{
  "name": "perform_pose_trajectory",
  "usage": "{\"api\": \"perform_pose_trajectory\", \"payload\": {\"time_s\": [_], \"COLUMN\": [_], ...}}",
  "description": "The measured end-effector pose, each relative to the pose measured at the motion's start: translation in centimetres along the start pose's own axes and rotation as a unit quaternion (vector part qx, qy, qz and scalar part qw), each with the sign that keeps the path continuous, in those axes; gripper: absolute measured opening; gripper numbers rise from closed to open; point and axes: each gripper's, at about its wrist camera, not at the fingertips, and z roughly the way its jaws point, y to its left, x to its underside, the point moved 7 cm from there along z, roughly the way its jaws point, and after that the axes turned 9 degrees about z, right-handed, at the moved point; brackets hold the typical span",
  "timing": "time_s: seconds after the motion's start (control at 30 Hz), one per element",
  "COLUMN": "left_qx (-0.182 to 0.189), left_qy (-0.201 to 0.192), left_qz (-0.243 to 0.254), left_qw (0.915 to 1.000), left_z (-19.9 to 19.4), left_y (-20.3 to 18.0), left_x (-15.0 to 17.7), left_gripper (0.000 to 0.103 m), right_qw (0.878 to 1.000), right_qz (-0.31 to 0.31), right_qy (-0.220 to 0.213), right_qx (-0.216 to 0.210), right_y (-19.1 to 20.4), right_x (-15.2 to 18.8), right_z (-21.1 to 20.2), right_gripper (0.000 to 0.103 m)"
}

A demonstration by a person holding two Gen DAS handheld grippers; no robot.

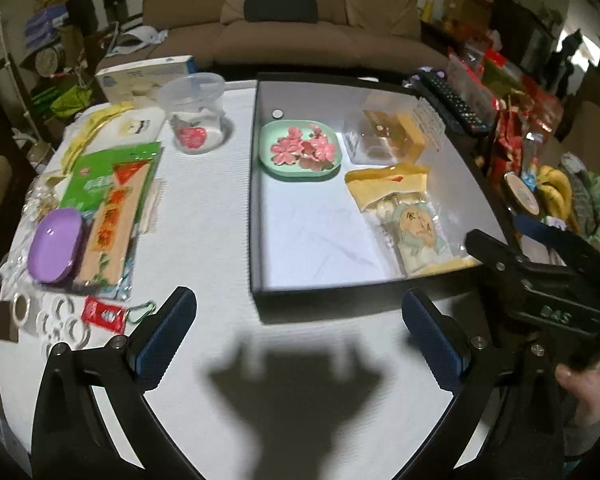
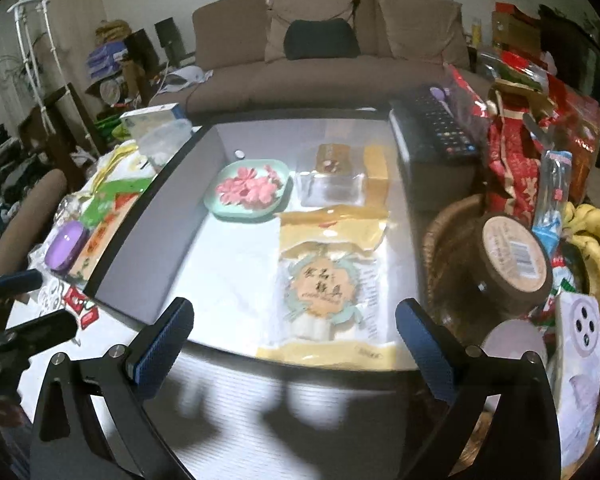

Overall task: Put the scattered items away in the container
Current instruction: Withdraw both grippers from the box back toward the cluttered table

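Left gripper: jaws spread wide, empty, over bare white table. Right gripper: jaws spread, empty, above the container's near edge. Container, black-rimmed box on the table: holds green plate with pink flowers, yellow snack packet, clear box. Outside, left: purple dish, green packet, red sachet, what look like white rings.

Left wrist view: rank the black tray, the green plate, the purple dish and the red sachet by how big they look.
1. Black tray, clearly largest.
2. Green plate and purple dish: they look alike, and the fisheye distorts the dish near the edge, so I won't rank them.
3. Red sachet, smallest.
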Motion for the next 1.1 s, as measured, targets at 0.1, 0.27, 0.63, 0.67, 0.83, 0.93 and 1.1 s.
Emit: {"api": "perform_pose_trajectory", "payload": {"time_s": [0.1, 0.27, 0.63, 0.67, 0.83, 0.93, 1.1], "left_qx": [0.002, -0.008, -0.031, -0.033, -0.031, -0.033, -0.044], "left_qy": [-0.008, -0.025, -0.057, -0.059, -0.065, -0.071, -0.056], "left_qz": [-0.009, -0.023, -0.037, -0.039, -0.058, -0.083, -0.140], "left_qw": [0.9999, 0.9994, 0.9972, 0.9969, 0.9957, 0.9935, 0.9875], "left_z": [-1.5, -4.1, -9.2, -9.6, -10.6, -10.8, -9.5], "left_y": [0.5, 1.7, 4.7, 5.0, 7.5, 10.6, 18.2], "left_x": [1.3, 3.4, 6.2, 6.5, 8.4, 10.4, 15.3], "left_gripper": [0.103, 0.103, 0.103, 0.103, 0.103, 0.103, 0.103], "right_qw": [1.000, 1.000, 1.000, 1.000, 0.999, 0.999, 0.998], "right_qz": [0.004, -0.009, -0.009, -0.011, -0.018, -0.026, -0.042], "right_qy": [-0.005, -0.016, -0.023, -0.023, -0.018, -0.009, 0.008], "right_qx": [-0.008, -0.002, -0.012, -0.013, -0.019, -0.030, -0.055], "right_y": [0.7, 2.1, 6.7, 7.2, 10.0, 12.2, 16.4], "right_x": [0.6, 1.5, 4.7, 4.9, 6.3, 7.4, 9.0], "right_z": [-0.7, -2.2, -7.0, -7.3, -7.9, -7.5, -5.6], "right_gripper": [0.103, 0.103, 0.103, 0.103, 0.103, 0.103, 0.103]}}
